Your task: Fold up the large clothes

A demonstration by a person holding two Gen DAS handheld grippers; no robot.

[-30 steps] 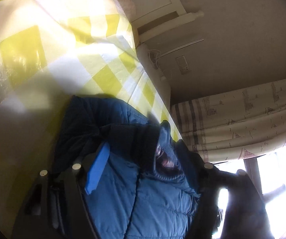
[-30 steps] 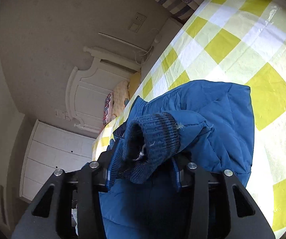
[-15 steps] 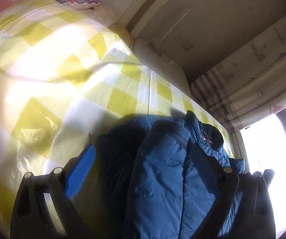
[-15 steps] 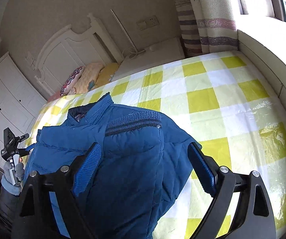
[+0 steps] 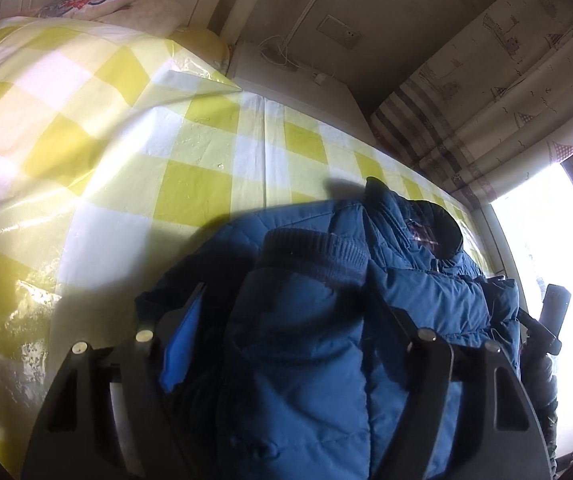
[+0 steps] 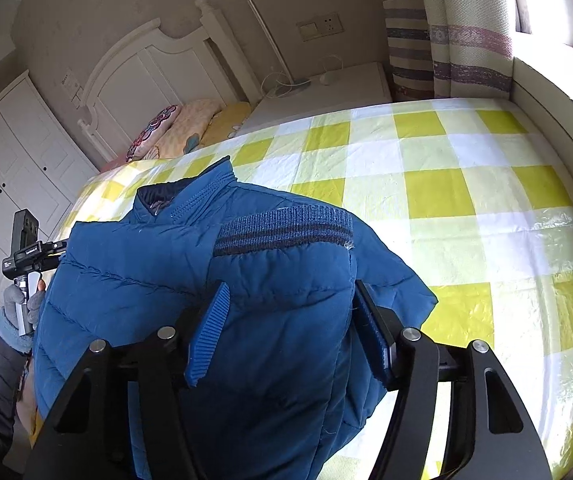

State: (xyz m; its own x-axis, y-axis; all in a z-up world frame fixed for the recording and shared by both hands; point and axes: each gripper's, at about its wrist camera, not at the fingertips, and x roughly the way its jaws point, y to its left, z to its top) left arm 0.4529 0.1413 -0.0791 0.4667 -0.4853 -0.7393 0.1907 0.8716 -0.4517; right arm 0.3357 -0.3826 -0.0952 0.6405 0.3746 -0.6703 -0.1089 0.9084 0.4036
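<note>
A blue puffer jacket (image 5: 318,320) with dark knit cuffs lies on the bed, both sleeves folded over its body; it also fills the lower left of the right wrist view (image 6: 246,280). My left gripper (image 5: 286,320) has wide jaws on either side of the left sleeve, whose cuff (image 5: 314,252) lies ahead. My right gripper (image 6: 290,320) has wide jaws on either side of the right sleeve, behind its striped cuff (image 6: 282,230). The collar (image 6: 190,196) points toward the headboard. Whether the pads press the fabric is unclear.
The bed has a yellow and white checked sheet under clear plastic (image 6: 466,208). Pillows (image 6: 182,128) lie by the white headboard (image 6: 146,68). A white nightstand (image 6: 326,92), curtain (image 6: 446,28) and window ledge (image 6: 558,108) stand at the far side. A wardrobe (image 6: 14,160) is at left.
Both grippers came down and levelled, laying the sleeves flat on the jacket body. The jaws, shut on the cuffs a second ago, now stand wide around the sleeves.
</note>
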